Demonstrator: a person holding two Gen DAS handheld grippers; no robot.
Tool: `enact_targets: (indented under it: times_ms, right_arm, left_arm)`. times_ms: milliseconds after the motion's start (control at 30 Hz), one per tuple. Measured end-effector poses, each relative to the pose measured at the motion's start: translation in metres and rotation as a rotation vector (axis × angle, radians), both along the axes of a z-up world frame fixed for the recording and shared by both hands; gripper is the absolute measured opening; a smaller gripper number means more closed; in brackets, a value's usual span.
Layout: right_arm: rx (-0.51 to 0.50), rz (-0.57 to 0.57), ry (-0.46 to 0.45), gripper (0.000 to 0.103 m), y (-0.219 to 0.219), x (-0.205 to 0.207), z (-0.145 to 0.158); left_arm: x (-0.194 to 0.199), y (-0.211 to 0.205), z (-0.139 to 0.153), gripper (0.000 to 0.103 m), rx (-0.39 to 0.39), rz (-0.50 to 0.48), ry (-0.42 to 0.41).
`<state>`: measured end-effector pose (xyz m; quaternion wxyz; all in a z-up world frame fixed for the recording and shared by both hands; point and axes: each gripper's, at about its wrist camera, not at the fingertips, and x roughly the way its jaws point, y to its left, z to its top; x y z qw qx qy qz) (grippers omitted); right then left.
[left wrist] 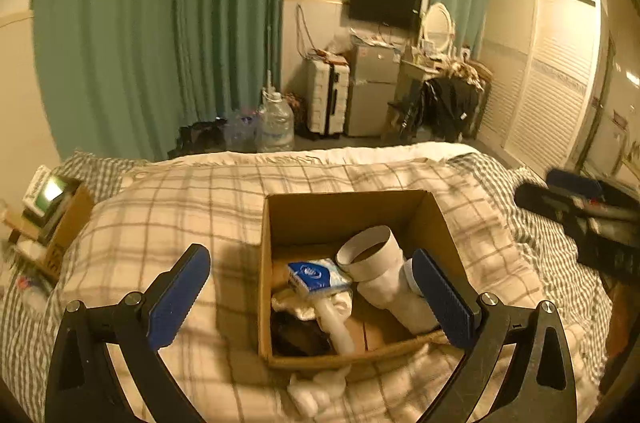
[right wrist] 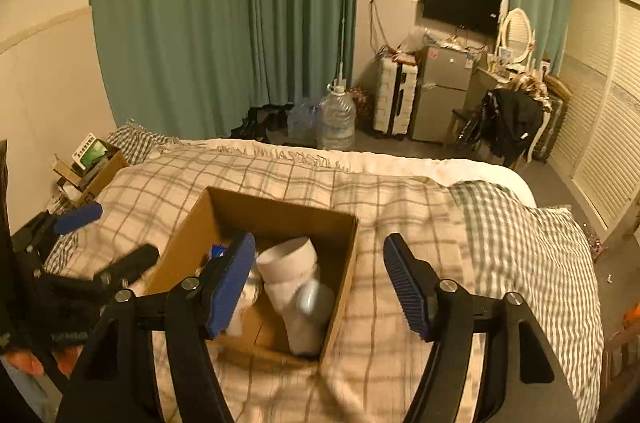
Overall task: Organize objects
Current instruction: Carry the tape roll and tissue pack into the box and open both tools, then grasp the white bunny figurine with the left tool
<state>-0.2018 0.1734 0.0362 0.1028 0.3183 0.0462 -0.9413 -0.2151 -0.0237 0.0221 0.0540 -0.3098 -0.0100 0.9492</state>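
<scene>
Both grippers are hovering with jaws apart over an open cardboard box (left wrist: 344,219) on the bed.

The left gripper (left wrist: 310,297) is hanging over the box's near-left side, holding nothing — its right finger is crossing in front of the white pipe fitting (left wrist: 380,271), and whether it is touching it cannot be told. The fitting is lying tilted inside the box, wide mouth up, next to a blue-and-white tissue pack (left wrist: 316,275) resting on white crumpled material; something dark is sitting in the near-left corner. The right gripper (right wrist: 318,281) is also spread wide and gripping nothing, its left finger hanging over the box interior, its right finger out over the checked blanket (right wrist: 400,199). The box is sitting on that blanket, and a second cardboard box (left wrist: 66,223) of odds and ends is standing at the bed's far left edge.
</scene>
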Motion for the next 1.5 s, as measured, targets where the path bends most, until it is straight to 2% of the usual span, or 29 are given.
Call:
enact_targets:
  times_ms: [133, 267, 333, 467, 533, 600, 967, 1067, 1100, 1133, 1200, 1500]
  right_arm:
    - [0.009, -0.001, -0.010, 0.071, -0.002, 0.034, -0.025]
    - [0.005, 0.002, -0.034, 0.072, -0.004, 0.051, -0.069]
    - [0.019, 0.012, -0.073, 0.081, -0.004, 0.049, -0.096]
    - [0.056, -0.005, -0.179, 0.084, -0.001, 0.039, -0.138]
    - [0.042, -0.013, -0.212, 0.089, 0.003, 0.037, -0.147]
    - [0.043, -0.031, -0.235, 0.090, 0.005, 0.034, -0.154]
    - [0.032, -0.074, -0.303, 0.090, 0.010, 0.027, -0.170]
    - [0.025, -0.086, -0.308, 0.090, 0.012, 0.025, -0.171]
    - [0.022, -0.088, -0.311, 0.090, 0.012, 0.024, -0.171]
    - [0.022, -0.090, -0.312, 0.090, 0.012, 0.023, -0.172]
    - [0.022, -0.092, -0.316, 0.090, 0.012, 0.023, -0.173]
    - [0.016, -0.087, -0.272, 0.090, 0.011, 0.030, -0.164]
  left_arm:
    - [0.026, 0.006, -0.010, 0.103, -0.013, 0.038, 0.003]
    - [0.045, 0.012, -0.048, 0.103, -0.039, 0.064, -0.028]
    - [0.048, 0.016, -0.071, 0.103, -0.066, 0.072, -0.058]
    - [0.043, 0.018, -0.128, 0.103, -0.077, 0.073, -0.197]
    - [0.037, 0.017, -0.149, 0.103, -0.063, 0.076, -0.268]
    - [0.030, 0.018, -0.160, 0.103, -0.086, 0.098, -0.314]
    - [0.000, 0.030, -0.186, 0.101, -0.082, 0.100, -0.367]
    - [-0.004, 0.034, -0.195, 0.091, -0.119, 0.111, -0.386]
    - [-0.004, 0.036, -0.196, 0.086, -0.129, 0.107, -0.384]
    - [-0.004, 0.038, -0.197, 0.076, -0.136, 0.100, -0.384]
    - [-0.002, 0.041, -0.198, 0.066, -0.156, 0.101, -0.384]
    - [0.035, 0.035, -0.176, 0.066, -0.031, 0.062, -0.374]
